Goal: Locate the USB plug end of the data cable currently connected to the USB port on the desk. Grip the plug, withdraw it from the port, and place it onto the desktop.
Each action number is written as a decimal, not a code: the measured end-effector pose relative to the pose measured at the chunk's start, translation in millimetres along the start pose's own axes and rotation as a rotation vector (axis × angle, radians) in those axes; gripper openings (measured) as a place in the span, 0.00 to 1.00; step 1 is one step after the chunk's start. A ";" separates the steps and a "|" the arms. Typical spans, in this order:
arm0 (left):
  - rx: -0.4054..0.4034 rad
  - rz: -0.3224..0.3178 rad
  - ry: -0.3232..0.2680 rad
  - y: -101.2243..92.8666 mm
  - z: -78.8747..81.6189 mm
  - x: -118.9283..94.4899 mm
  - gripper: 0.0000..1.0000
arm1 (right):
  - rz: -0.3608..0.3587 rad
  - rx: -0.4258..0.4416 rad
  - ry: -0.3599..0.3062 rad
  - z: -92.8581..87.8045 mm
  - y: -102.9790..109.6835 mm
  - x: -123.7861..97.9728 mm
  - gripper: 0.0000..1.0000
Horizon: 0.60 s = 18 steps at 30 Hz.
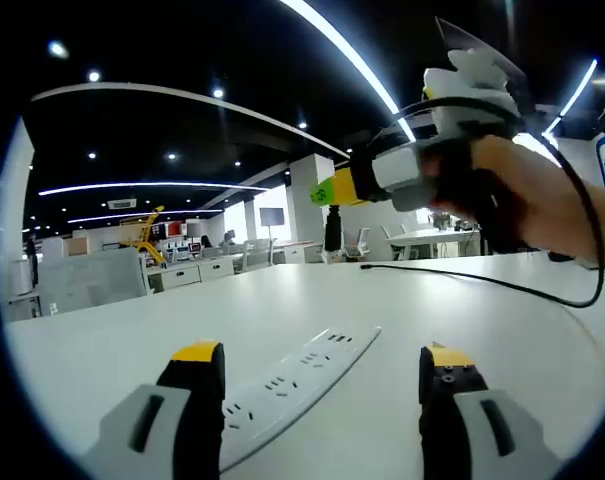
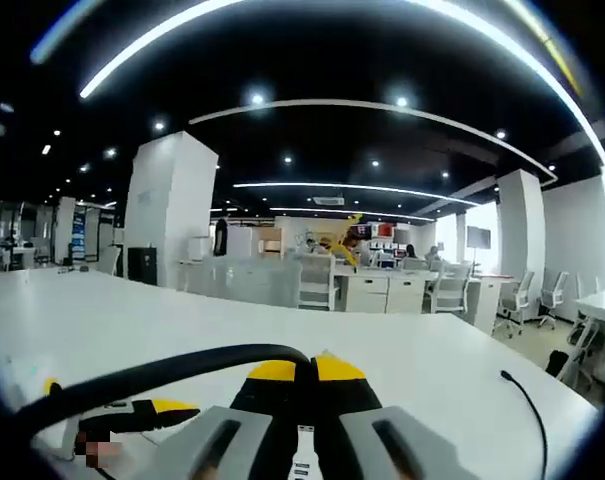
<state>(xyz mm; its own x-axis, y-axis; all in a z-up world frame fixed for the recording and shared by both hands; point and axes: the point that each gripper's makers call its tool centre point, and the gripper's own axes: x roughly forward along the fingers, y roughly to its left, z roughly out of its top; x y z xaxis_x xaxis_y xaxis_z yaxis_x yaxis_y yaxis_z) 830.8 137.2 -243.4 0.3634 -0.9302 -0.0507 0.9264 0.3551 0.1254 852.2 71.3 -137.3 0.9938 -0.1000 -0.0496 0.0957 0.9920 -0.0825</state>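
We hold the left gripper (image 1: 322,375) low over the white desk (image 1: 182,330) with its jaws spread wide and nothing between them; the white power strip (image 1: 297,375) lies flat on the desktop between and just beyond the jaw tips. In the left gripper view our right gripper (image 1: 334,188) hangs up in the air well above the desk, a black plug (image 1: 332,228) dangling from its yellow tips. In the right gripper view that gripper's (image 2: 305,372) jaws are pressed together, and a black cable (image 2: 172,372) curves out from between them, so we judge the plug is pinched there, already free of its port, though the plug itself is hidden. The risk now is the set-down: the cable's free end (image 2: 504,377) trails on the desk, and if we swing wide its drag could twist the plug out of the pinch. Letting go from this height, it could bounce or slide toward the desk edge.
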 end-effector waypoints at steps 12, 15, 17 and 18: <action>-0.007 -0.012 -0.030 -1.9 6.1 -0.3 0.81 | 0.021 0.098 0.016 -17.5 -9.4 -24.3 0.05; -0.010 -0.018 -0.052 -3.3 10.6 -2.1 0.81 | 0.016 0.088 0.023 -18.9 -14.3 -31.1 0.05; -0.012 -0.017 -0.068 -3.5 13.9 -3.4 0.81 | 0.021 0.102 0.026 -19.4 -16.0 -35.3 0.05; -0.008 -0.017 -0.077 -3.9 16.0 -4.1 0.81 | 0.024 0.110 0.024 -19.0 -16.4 -37.4 0.05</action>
<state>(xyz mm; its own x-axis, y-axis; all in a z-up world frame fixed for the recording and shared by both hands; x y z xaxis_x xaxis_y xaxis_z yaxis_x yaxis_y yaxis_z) 824.2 138.1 -227.9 0.3394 -0.9403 0.0236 0.9332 0.3398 0.1169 812.4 57.3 -153.0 0.9943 -0.0766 -0.0746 0.0789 0.9965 0.0288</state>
